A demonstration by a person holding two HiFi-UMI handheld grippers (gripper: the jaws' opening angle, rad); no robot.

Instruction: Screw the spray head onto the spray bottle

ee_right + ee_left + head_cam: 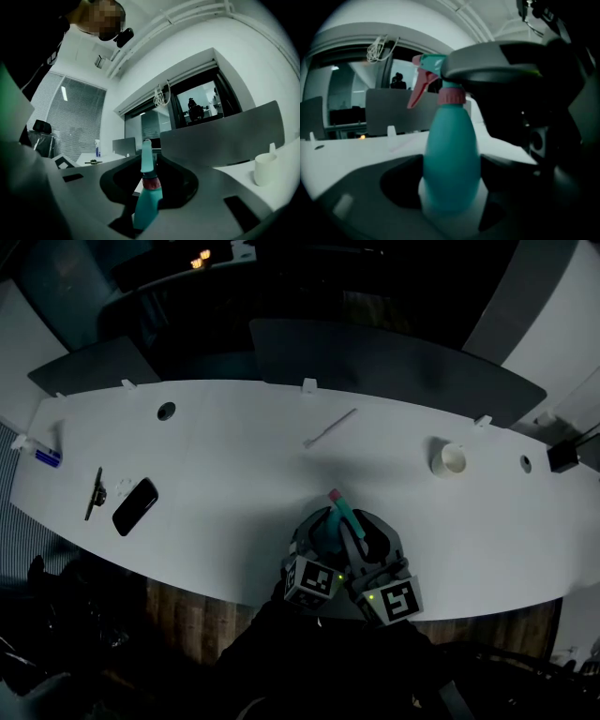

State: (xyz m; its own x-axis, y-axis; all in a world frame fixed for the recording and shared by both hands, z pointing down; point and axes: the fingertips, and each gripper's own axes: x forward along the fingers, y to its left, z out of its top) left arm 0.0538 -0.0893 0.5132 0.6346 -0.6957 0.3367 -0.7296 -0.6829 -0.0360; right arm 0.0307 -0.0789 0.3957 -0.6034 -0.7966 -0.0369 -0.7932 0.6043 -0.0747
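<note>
A teal spray bottle [346,513] stands near the front edge of the white table [234,446], between both grippers. In the left gripper view its body [451,150] fills the space between the jaws, and my left gripper [452,168] is shut on it. The spray head [432,63], with its pink trigger [419,87] and pink collar [451,97], sits upright on the bottle's neck. My right gripper [148,180] is shut on that spray head [146,159] from above, and one of its jaws [501,61] covers the head's top. In the head view the left gripper [322,529] and right gripper [364,532] sit side by side.
A black phone [135,506] and a dark pen-like tool [95,493] lie at the left. A white cup [452,458] stands at the right, also seen as the cup [265,168]. A white stick [330,428] lies at the far middle. Grey partitions [394,367] line the far edge.
</note>
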